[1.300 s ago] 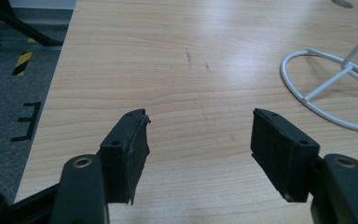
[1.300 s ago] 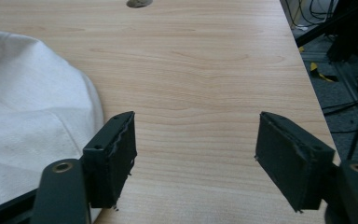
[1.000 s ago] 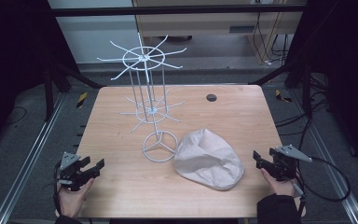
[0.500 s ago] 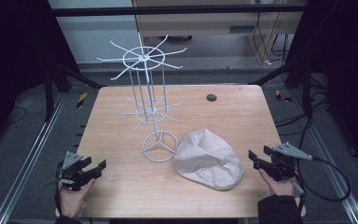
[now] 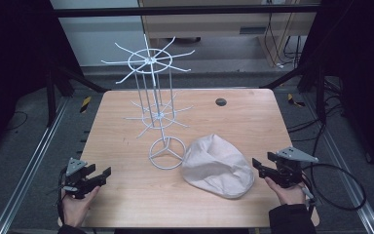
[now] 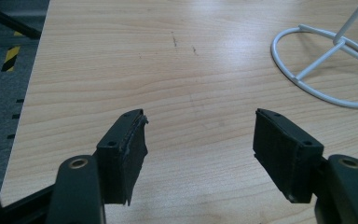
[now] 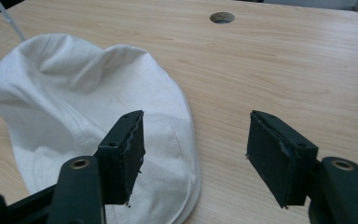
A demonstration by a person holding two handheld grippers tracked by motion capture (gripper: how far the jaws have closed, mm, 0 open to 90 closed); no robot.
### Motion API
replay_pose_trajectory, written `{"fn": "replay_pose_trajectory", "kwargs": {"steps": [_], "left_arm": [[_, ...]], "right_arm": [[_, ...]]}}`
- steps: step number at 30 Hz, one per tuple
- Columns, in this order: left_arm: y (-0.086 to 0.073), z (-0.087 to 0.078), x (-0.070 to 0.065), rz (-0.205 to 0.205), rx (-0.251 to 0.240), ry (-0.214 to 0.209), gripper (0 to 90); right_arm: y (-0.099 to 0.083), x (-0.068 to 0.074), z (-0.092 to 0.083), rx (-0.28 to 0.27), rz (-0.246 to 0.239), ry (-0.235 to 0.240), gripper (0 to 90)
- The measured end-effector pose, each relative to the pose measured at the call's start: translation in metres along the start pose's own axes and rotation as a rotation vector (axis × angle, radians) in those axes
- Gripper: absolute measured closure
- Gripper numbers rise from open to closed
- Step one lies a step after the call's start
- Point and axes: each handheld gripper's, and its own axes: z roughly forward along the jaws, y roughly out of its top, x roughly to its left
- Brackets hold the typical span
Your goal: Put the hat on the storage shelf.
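Note:
A white cloth cap (image 5: pixel 216 165) lies crumpled on the wooden table (image 5: pixel 233 117), right of a white wire rack (image 5: pixel 158 105) with radiating hooks and a ring base (image 6: pixel 326 65). My right gripper (image 5: pixel 260 169) is open just right of the cap; in the right gripper view its left jaw hangs over the edge of the cap (image 7: pixel 74 112) and nothing sits between the jaws of my right gripper (image 7: pixel 193 154). My left gripper (image 5: pixel 102 175) is open near the front left corner, over bare wood. In its own view, my left gripper (image 6: pixel 198 149) holds nothing.
A round cable hole (image 5: pixel 220 102) sits at the table's back right, also seen as a cable hole (image 7: pixel 222 17) past the cap. Metal frame rails (image 5: pixel 29 165) run along both sides. A cable (image 5: pixel 341 190) trails from the right gripper.
My right gripper has edged left toward the cap. The left gripper has barely moved.

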Motion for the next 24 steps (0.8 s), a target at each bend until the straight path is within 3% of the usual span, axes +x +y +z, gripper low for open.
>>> {"fn": "replay_pose_trajectory", "kwargs": {"steps": [13, 24], "left_arm": [[-0.001, 0.001, 0.0, 0.011, 0.008, 0.0, 33.5], [-0.002, 0.003, 0.002, 0.005, 0.018, 0.009, 33.1]], "right_arm": [[0.014, 0.017, 0.003, 0.023, -0.102, 0.023, 36.1], [0.029, 0.031, 0.001, 0.04, -0.17, 0.077, 35.7]]}}
